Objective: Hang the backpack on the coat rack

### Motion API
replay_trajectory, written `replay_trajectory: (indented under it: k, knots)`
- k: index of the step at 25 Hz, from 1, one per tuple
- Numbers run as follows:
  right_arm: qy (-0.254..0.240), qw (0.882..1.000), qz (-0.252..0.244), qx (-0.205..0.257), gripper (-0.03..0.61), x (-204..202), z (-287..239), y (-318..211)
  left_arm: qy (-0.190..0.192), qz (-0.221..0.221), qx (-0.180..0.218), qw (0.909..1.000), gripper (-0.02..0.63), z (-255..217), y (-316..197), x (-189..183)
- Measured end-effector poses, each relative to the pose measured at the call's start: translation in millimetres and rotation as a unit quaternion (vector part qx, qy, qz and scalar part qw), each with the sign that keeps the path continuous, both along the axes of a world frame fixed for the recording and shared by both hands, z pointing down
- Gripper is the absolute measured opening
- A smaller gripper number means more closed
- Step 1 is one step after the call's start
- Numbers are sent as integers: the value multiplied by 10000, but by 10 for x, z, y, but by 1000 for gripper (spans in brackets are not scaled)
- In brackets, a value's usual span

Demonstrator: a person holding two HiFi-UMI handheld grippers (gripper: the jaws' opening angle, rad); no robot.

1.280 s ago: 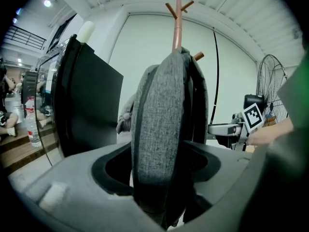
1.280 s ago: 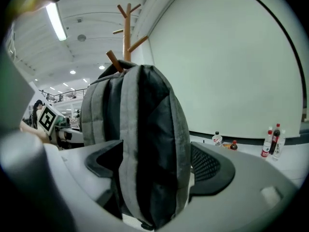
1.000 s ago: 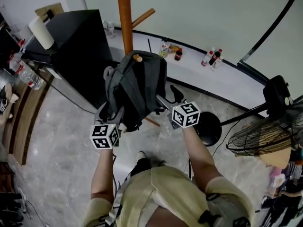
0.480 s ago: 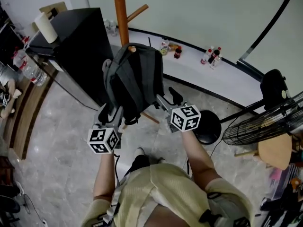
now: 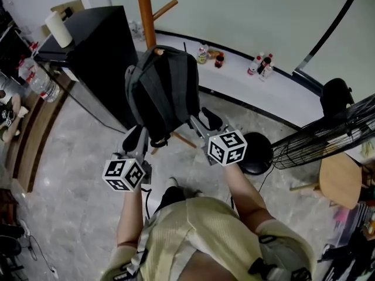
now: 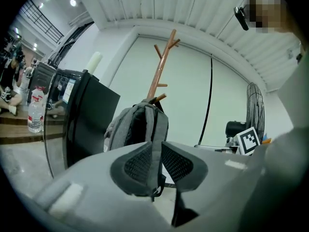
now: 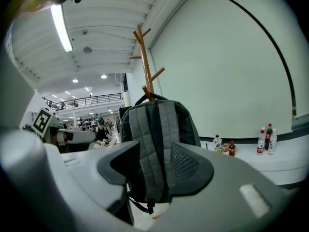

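head view, backpack (image 5: 161, 92): grey, hangs upright by its top loop from a low peg of the coat rack (image 5: 145, 13), clear of the floor.
head view, coat rack: brown wooden pole with slanted pegs, just behind the backpack and beside a black cabinet (image 5: 99, 57).
head view, left claw (image 5: 139, 139): at the backpack's lower left edge, pointing up at it, its marker cube nearest the person.
head view, right claw (image 5: 202, 123): at the backpack's lower right edge, black fingers spread.
head view, surroundings: bottles (image 5: 261, 66) by the wall, a fan (image 5: 328, 148) at the right, a paper roll (image 5: 58, 29) on the cabinet.
left gripper view, left claw (image 6: 155, 161): the 2 pads are drawn close and pinch 1 narrow shoulder strap (image 6: 155, 144), which runs down between them to a buckle.
left gripper view, backpack (image 6: 137, 124): beyond the claw, hanging on the coat rack (image 6: 161, 69) with its straps facing the camera; the black cabinet (image 6: 91, 112) is to its left.
right gripper view, right claw (image 7: 152, 156): the pads stand apart; the backpack's 2 padded straps show in the gap, and i cannot tell whether a pad touches them.
right gripper view, backpack (image 7: 161, 124): fills the middle, hung from a peg of the coat rack (image 7: 145, 57), which rises above it; bottles (image 7: 268, 138) stand at the right by the wall.
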State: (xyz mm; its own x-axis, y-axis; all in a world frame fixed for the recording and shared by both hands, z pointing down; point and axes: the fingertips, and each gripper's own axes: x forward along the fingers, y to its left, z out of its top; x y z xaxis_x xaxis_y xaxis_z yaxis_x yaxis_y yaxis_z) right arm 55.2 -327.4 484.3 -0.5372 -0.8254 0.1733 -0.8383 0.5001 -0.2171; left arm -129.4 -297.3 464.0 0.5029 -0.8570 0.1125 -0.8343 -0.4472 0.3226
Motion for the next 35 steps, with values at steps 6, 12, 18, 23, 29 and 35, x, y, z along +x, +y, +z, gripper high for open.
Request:
replay_trajectory:
  k: [6,12,18,23,29,35]
  knots:
    - [-37,10000,-4,-31,139,39,-46,188,25,-56,-72,10000,42,0,146,50]
    - [-35,10000,15,5,86,59,-110,330,7,-57,-71,10000,10,-26,260,68]
    - [113,9999,120,41,0,66,-137,448,-81,-38,-67,9999,2,-39,373,69]
    - [266,9996,78,-63,0,33,-116,509,-111,-65,-96,9999,2,-38,427,57]
    - [179,9998,33,-14,0,-19,-223,545,-139,-133,-83,9998,2,-74,474,1]
    - [107,9999,-5,-28,0,-85,-277,531,-58,-160,-123,9998,1,-75,475,-65]
